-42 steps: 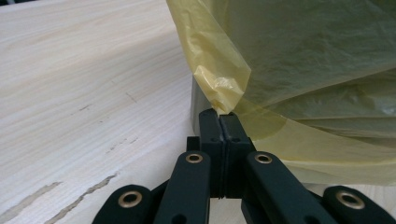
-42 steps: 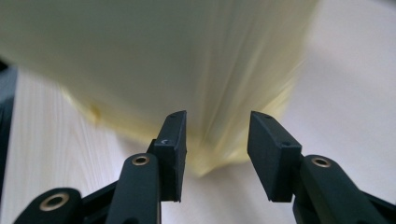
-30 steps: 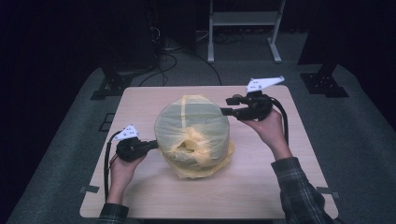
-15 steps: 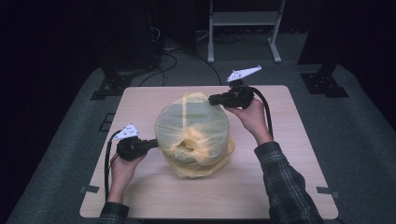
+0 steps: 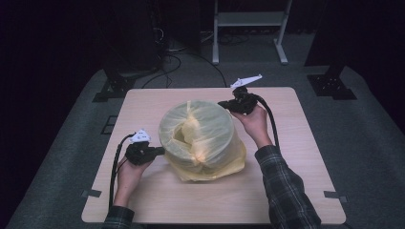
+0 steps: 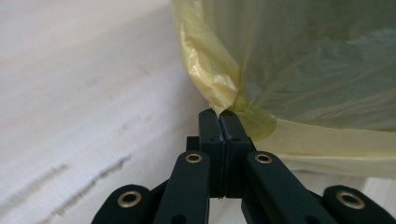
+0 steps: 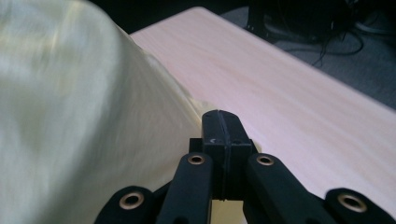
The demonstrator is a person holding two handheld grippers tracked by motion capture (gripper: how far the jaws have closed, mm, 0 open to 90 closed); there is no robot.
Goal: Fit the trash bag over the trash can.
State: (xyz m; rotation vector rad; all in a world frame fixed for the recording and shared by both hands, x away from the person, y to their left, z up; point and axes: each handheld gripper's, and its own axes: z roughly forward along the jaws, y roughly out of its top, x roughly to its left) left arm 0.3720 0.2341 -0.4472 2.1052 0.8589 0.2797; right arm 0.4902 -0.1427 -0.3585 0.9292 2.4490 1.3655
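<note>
- The left gripper point(image 5: 160, 151) sits at the left flank of the yellow plastic bag point(image 5: 200, 138), low near the table. In the left gripper view its jaws are pressed together on a pinched fold of the bag's film point(image 6: 219, 100).
- The yellow plastic bag stands a little left of the middle of the wooden table point(image 5: 296, 191), stretched over a round, drum-shaped thing; loose film bunches around its base.
- The right gripper point(image 5: 223, 103) is at the bag's upper right edge, by the rim. Its jaws have just been closing and now meet; in the right gripper view their tips point(image 7: 219, 122) lie against the bag's side point(image 7: 70, 121), and I cannot tell whether any film is caught between them.
- Beyond the bag, the table ends at a grey carpeted floor point(image 5: 372, 138). A white metal stand point(image 5: 248, 21) and black cables point(image 5: 181, 59) lie behind it in a dark room.
</note>
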